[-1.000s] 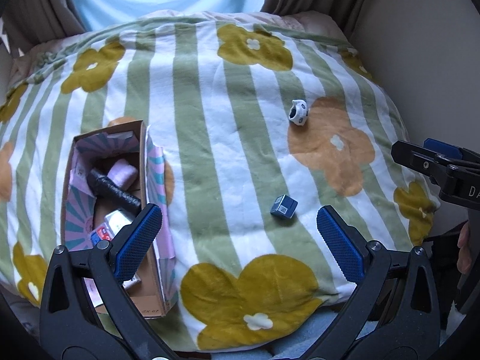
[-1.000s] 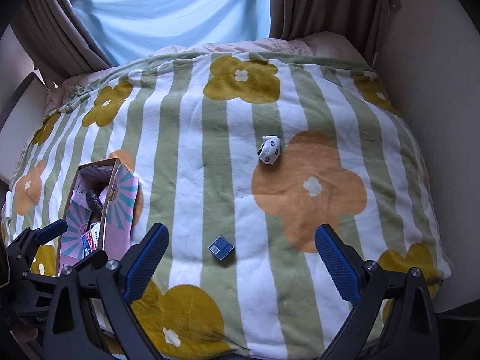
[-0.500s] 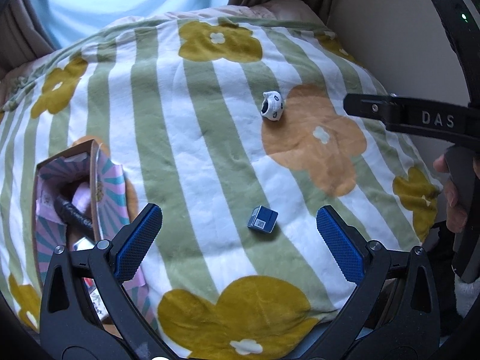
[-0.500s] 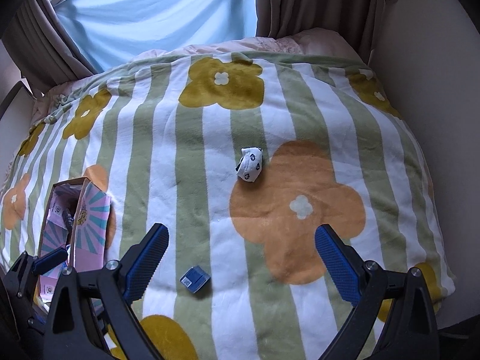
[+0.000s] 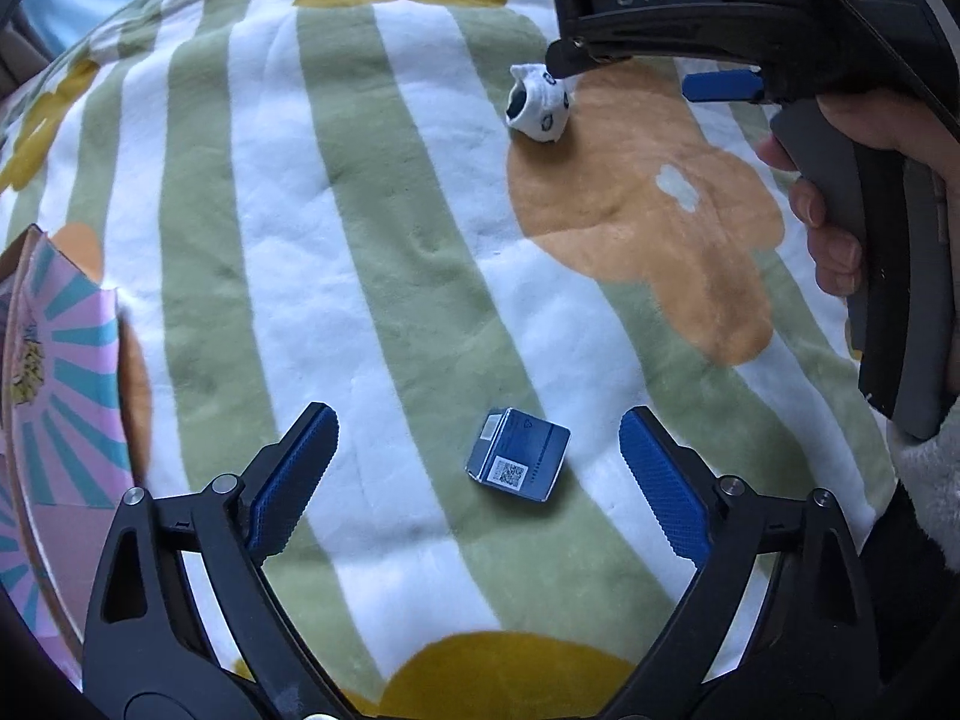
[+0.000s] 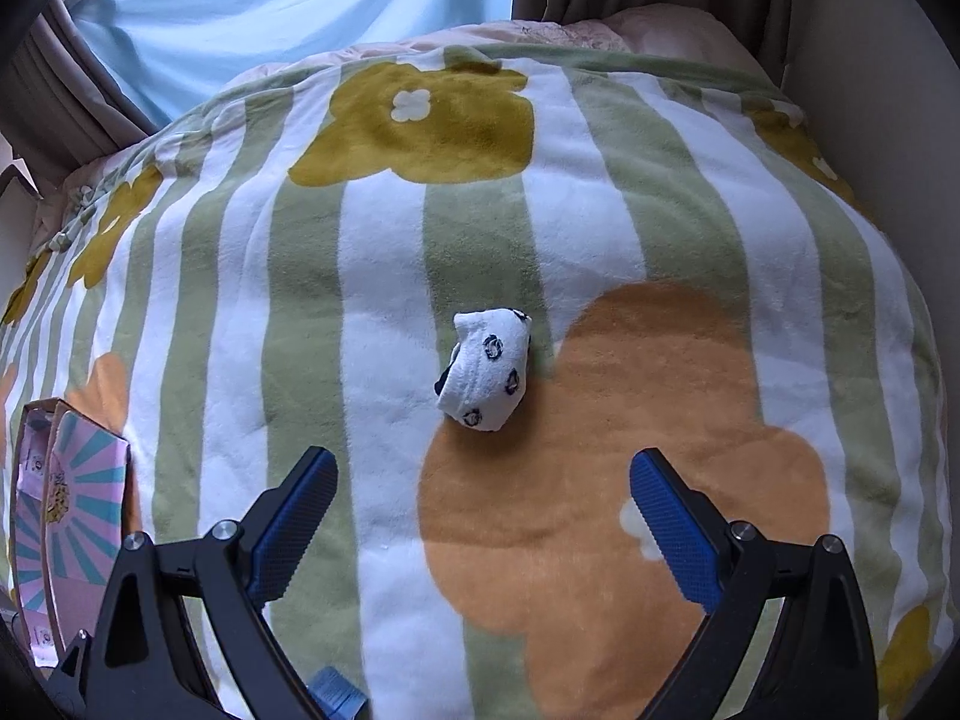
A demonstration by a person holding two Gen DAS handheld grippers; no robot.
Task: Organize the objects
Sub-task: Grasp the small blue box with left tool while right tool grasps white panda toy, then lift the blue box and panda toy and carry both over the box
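A small dark blue box with a QR label lies on the striped flower blanket. My left gripper is open, with the box between its fingers, close above the blanket. A rolled white sock with dark prints lies farther back; it also shows in the left wrist view. My right gripper is open and empty, just short of the sock. The right gripper's body hangs over the sock in the left wrist view. A corner of the blue box shows at the bottom of the right wrist view.
A cardboard box with a pink and teal sunburst lining stands at the left edge of the bed; it also shows in the right wrist view. Curtains and a window are behind the bed. A wall is on the right.
Both grippers moved forward and down. The left one closed in around the blue box. The right one came close to the sock. Both stayed open.
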